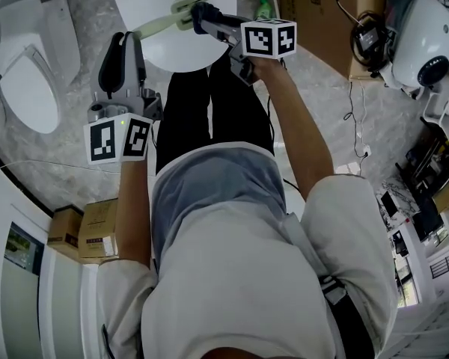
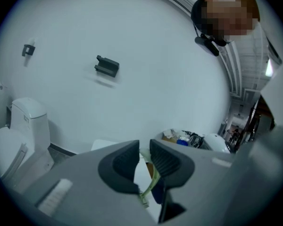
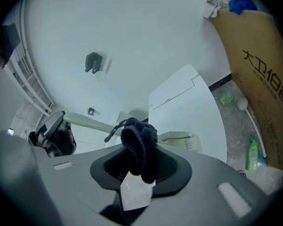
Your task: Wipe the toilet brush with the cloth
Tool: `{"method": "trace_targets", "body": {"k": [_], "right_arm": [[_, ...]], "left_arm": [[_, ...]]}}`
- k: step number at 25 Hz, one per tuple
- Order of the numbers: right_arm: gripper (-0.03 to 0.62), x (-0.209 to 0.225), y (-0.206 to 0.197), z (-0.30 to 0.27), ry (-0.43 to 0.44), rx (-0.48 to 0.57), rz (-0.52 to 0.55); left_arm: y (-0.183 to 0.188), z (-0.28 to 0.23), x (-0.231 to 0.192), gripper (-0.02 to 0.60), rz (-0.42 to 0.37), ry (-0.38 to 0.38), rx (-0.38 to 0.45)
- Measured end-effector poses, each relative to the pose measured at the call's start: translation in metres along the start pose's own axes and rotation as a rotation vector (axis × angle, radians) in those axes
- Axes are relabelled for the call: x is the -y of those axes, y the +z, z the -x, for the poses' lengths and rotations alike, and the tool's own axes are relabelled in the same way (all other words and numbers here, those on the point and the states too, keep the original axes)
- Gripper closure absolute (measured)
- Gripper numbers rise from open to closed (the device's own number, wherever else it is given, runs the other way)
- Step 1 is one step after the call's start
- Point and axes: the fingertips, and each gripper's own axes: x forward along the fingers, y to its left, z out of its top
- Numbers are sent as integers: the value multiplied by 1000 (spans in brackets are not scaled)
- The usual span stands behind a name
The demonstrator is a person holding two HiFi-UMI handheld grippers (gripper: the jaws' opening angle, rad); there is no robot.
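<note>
We hold the toilet brush (image 1: 162,21) up at 12 o'clock in the head view, slanting over the white surface (image 1: 172,54); whether it touches that surface we cannot tell. Our left gripper (image 1: 127,40), at 10 o'clock, has its jaws drawn narrow on the pale green handle (image 2: 150,180), near the handle's far end. Our right gripper (image 1: 203,13), at 1 o'clock, is clamped on the bunched dark cloth (image 3: 139,147), which meets the brush close to its head (image 3: 179,136). The toilet (image 1: 26,73) stands well apart at 9 o'clock.

We judge the brush light and stiff. Its smooth plastic shaft is probably slippery enough to twist between the jaws once the cloth drags along it. A grip near the handle's end suits us, since it leaves the whole shaft free for wiping. The cloth looks soft and thick, so the wad standing out past the jaws should fold round the shaft, though we expect its pile to snag on the bristles
</note>
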Motion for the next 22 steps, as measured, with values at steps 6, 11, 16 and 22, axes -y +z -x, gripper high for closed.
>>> {"method": "trace_targets", "body": {"k": [6, 11, 16, 22], "right_arm": [[490, -18, 7, 10, 15, -21, 51], [490, -35, 14, 16, 15, -34, 98], [490, -55, 18, 22, 30, -40, 131], [490, -82, 20, 32, 40, -39, 183]], "left_arm": [[-1, 2, 1, 581, 7, 0, -1], [-1, 4, 1, 581, -20, -4, -11], [-2, 10, 1, 581, -25, -9, -12], [-3, 13, 2, 581, -27, -18, -18]]}}
